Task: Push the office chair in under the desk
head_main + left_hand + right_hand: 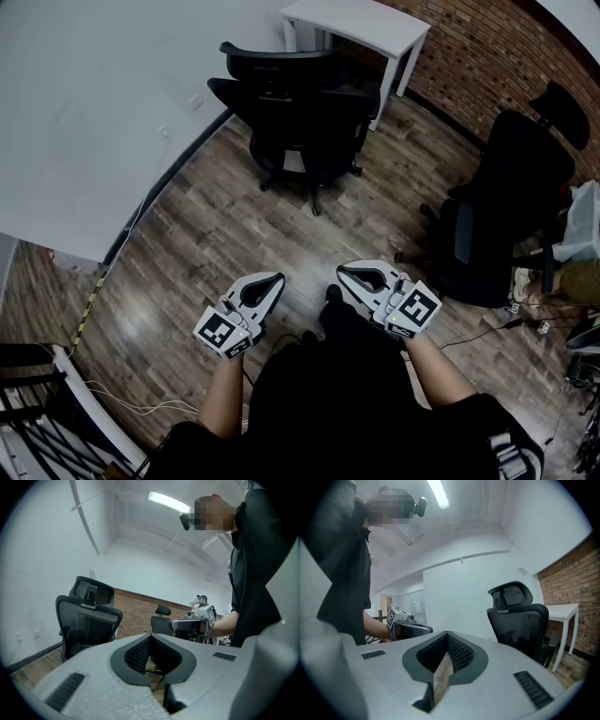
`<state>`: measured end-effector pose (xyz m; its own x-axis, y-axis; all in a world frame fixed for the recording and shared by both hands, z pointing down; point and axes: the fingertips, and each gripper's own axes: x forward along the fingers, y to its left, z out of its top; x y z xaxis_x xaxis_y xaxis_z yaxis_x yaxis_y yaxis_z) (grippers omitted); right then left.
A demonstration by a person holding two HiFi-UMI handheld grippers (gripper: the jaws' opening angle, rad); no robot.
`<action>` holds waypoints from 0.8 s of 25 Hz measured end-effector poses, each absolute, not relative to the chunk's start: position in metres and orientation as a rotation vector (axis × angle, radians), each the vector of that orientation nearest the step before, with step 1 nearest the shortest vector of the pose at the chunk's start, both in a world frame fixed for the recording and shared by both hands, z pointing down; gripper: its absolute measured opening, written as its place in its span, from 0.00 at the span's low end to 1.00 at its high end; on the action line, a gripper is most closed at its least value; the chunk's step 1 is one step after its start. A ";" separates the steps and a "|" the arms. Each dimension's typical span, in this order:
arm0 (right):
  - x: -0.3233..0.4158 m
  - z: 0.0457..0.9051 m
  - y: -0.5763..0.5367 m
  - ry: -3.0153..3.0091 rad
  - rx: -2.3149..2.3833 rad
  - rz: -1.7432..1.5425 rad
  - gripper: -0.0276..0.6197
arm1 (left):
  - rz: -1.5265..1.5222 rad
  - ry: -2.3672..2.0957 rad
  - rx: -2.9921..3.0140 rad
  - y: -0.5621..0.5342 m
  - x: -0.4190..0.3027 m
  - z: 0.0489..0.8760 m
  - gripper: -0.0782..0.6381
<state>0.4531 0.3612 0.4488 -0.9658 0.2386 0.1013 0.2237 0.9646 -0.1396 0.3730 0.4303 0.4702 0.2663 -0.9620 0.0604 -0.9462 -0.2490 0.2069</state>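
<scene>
Both grippers are held out level over the wood floor (202, 230), side by side and apart from each other.

Left gripper (277, 278): jaws are found closed together, tips meeting. Nothing is held between them.

Right gripper (343, 271): jaws are likewise found closed, tips meeting. Nothing is gripped; only floor is seen through the gap behind the tips.

Chair (300, 112): black, mesh-backed, with headrest. It is located at the far end of the floor, just in front of the desk (361, 23), its base on open floor. It is well apart from both grippers and is touched by neither. How far the seat reaches under the desk cannot be determined.

Desk: white, set in the corner between the white wall (84, 112) and the brick wall (487, 56).

A second black chair (506, 202) is noted at the right, near the brick wall. Cables (141, 405) are noted on the floor at lower left.
</scene>
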 end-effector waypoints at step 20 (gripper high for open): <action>0.385 0.434 0.202 -3.002 -0.504 0.144 0.05 | -0.046 -1.966 2.229 0.293 0.285 0.434 0.13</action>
<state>0.3845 0.2018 0.4343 -0.9411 0.3294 0.0767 0.3205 0.9411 -0.1081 0.2851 0.2929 0.4340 0.1309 -0.9875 0.0882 -0.9822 -0.1171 0.1469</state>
